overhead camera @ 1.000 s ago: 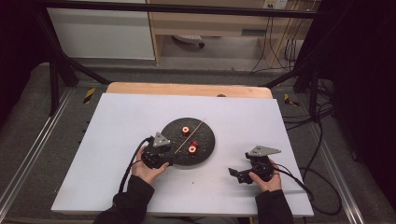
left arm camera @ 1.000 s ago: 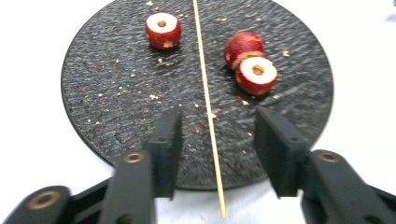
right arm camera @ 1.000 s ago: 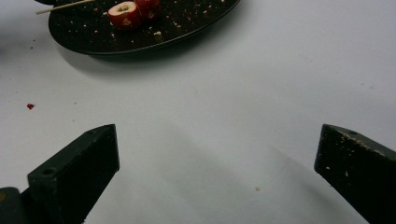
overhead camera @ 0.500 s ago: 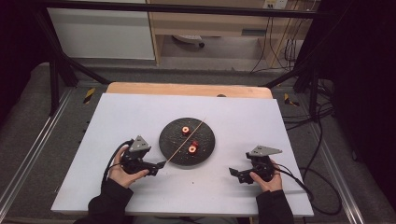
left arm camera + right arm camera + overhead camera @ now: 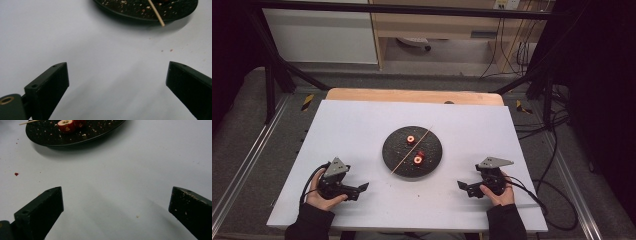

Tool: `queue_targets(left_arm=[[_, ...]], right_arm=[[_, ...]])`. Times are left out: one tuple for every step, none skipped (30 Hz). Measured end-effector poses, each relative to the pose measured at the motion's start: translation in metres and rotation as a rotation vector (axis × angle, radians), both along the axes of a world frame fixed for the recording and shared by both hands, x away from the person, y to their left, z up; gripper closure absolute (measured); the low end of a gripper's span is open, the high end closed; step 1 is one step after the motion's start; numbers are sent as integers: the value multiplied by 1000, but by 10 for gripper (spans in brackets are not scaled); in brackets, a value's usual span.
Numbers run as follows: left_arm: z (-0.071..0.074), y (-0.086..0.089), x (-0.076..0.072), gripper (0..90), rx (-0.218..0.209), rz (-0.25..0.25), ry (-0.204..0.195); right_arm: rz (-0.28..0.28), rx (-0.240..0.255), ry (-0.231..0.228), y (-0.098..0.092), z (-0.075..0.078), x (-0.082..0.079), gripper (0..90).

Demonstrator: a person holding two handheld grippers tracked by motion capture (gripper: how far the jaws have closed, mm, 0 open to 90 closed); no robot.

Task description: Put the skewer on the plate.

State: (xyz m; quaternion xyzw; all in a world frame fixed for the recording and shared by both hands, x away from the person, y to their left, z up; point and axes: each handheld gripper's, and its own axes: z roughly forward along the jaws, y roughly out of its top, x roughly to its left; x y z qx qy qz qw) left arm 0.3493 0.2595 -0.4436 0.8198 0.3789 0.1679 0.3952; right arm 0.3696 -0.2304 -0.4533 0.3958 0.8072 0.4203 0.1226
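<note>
While both claws rest low near the bench's point(image 5: 362, 120) front edge, the round black plate point(image 5: 398, 150) sits in the middle, well apart from each. A thin wooden stick point(image 5: 412, 150) lies across it beside red fruit rings point(image 5: 417, 159). The left claw point(image 5: 362, 189) has just been opening, empty; the right claw point(image 5: 462, 186) is spread, empty. Smooth white bench lies bare between them.

One black plate point(image 5: 398, 150) sits on the one white tabletop point(image 5: 362, 125). It carries one wooden skewer point(image 5: 412, 150) and three red fruit pieces point(image 5: 411, 139). Two grippers rest nearby: left gripper point(image 5: 362, 187), right gripper point(image 5: 460, 185).
</note>
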Motion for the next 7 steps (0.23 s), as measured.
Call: queue_targets(left_arm=[[-1, 3, -1, 43, -3, 3, -1], [-2, 5, -2, 43, -7, 3, -6], [-3, 7, -3, 43, -8, 0, -14], [-4, 9, -3, 43, -6, -2, -15], [-5, 10, -4, 43, -6, -1, -12], [-5, 11, -4, 44, -7, -3, -12], [-5, 11, -4, 45, -7, -4, -11]], right_arm=[[0, -1, 1, 0, 0, 0, 7], [-1, -6, 5, 0, -1, 0, 7], [1, -9, 7, 0, -1, 0, 7], [2, -9, 8, 1, -1, 0, 7], [3, -9, 8, 1, -1, 0, 7], [4, -10, 6, 1, -1, -1, 7], [5, -11, 6, 1, -1, -1, 7]])
